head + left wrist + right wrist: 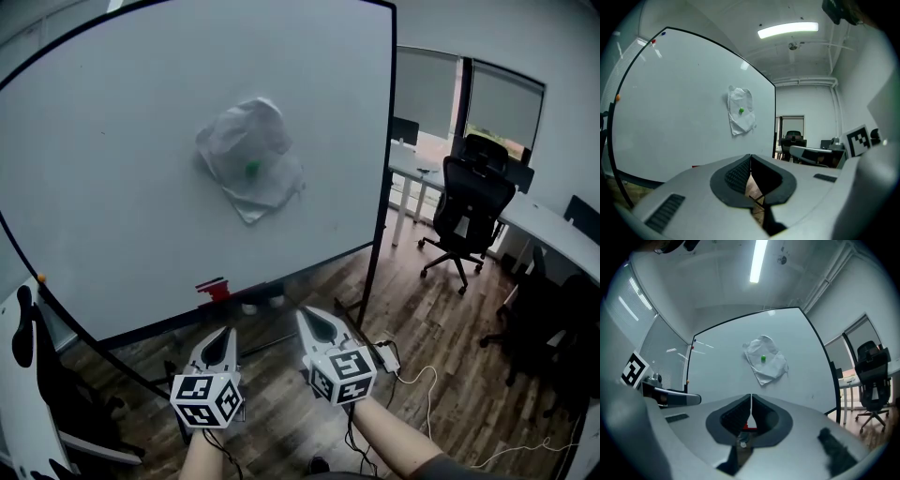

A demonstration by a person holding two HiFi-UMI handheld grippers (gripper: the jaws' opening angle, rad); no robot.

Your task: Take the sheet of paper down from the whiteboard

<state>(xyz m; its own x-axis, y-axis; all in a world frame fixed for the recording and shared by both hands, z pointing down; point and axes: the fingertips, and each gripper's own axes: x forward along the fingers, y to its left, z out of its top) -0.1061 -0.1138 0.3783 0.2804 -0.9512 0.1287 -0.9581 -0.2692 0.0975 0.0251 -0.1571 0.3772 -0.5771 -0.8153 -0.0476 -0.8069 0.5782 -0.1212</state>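
A crumpled white sheet of paper [249, 159] hangs on the whiteboard [112, 187], pinned by a small green magnet [251, 170]. The paper [741, 116] also shows in the left gripper view, and in the right gripper view the paper [765, 360] sits above the jaws. My left gripper [221, 336] and right gripper [315, 319] are held low in front of the board, well short of the sheet. Both are shut with nothing between the jaws; the tips meet at the left gripper [750, 156] and the right gripper [751, 395].
A red eraser [212, 288] sits on the board's tray. The board's black stand [370, 262] rests on the wood floor with cables [412, 380] nearby. Black office chairs [467, 211] and white desks [544, 225] stand at the right.
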